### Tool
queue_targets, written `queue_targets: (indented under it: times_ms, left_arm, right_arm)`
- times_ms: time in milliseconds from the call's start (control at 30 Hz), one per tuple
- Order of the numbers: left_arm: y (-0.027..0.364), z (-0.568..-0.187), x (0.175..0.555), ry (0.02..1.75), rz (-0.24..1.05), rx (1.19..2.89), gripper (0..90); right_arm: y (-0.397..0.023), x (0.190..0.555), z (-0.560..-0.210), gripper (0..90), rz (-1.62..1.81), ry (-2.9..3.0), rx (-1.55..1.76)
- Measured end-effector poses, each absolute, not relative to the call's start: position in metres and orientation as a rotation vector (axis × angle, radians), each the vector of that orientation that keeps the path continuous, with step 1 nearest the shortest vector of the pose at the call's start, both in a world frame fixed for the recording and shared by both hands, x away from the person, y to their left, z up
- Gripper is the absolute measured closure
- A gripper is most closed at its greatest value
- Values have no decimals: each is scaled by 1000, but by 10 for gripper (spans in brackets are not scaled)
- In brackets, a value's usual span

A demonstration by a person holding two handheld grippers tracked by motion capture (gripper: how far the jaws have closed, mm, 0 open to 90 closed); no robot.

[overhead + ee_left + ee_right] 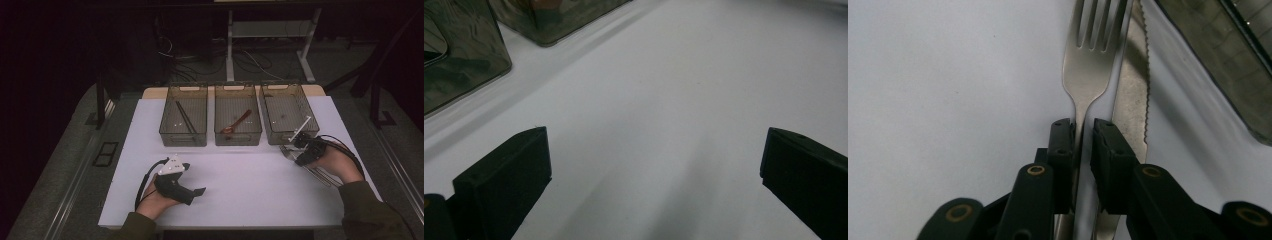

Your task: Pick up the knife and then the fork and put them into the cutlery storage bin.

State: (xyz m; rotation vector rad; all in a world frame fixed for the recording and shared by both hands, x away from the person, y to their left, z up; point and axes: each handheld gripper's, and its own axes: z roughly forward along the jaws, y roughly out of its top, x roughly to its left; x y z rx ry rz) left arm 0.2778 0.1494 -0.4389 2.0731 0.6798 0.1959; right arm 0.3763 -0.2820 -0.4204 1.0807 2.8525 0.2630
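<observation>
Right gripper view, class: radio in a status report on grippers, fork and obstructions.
Right gripper shut on steel fork. Left gripper open, idle over white table. Serrated steel knife alongside fork, touching.

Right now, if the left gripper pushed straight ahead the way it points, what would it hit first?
Probably nothing soon: in its own view the left gripper faces bare white tabletop. The smoky translucent plastic bins sit off to the upper left of that line, though depth is hard to judge.

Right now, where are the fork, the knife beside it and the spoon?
fork (1088, 65): right gripper view, on the neck below the tines.
knife (1134, 107): right gripper view, on the flat of the serrated blade.
spoon (238, 122): high view, on the handle, in the middle bin.
</observation>
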Motion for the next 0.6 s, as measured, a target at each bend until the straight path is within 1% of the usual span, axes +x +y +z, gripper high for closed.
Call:
queue_targets:
  times_ms: [167,600]
  left_arm:
    - [149,-439,278,680,196,2074,0]
    - [149,-439,278,679,195,2073,0]
  right_arm:
    - [-281,378,-421,813,251,2870,1078]
    - [-282,379,-420,844,265,2872,1129]
